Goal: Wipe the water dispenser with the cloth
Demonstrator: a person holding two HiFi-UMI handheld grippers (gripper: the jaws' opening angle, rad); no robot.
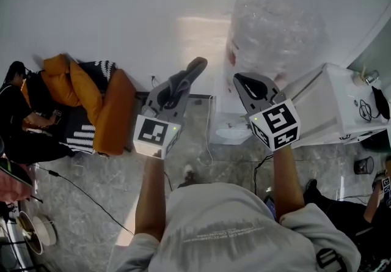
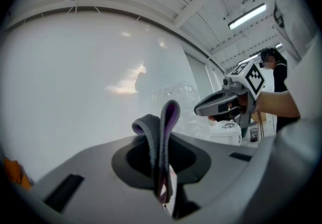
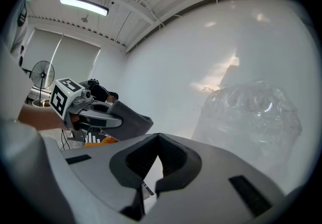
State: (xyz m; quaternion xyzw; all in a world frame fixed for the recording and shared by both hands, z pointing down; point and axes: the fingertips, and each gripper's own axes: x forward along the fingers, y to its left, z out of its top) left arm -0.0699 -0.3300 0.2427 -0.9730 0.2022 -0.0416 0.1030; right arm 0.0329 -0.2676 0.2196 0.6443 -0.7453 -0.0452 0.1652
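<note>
The water dispenser [image 1: 233,128] is a white unit against the wall, with a large clear bottle [image 1: 275,29] on top; the bottle also fills the right of the right gripper view [image 3: 251,117]. My left gripper [image 1: 176,92] is shut on a grey cloth [image 1: 190,74], held up left of the bottle and clear of it. In the left gripper view the cloth [image 2: 160,135] stands folded between the jaws of the left gripper [image 2: 162,167]. My right gripper [image 1: 245,85] is shut with nothing in it, just in front of the bottle; its jaws meet in the right gripper view [image 3: 151,180].
A white cabinet [image 1: 342,106] stands right of the dispenser. An orange jacket [image 1: 101,102] lies over a seat at left, beside a seated person [image 1: 18,124]. Cables [image 1: 208,151] trail on the marbled floor. A fan [image 3: 42,74] stands far left.
</note>
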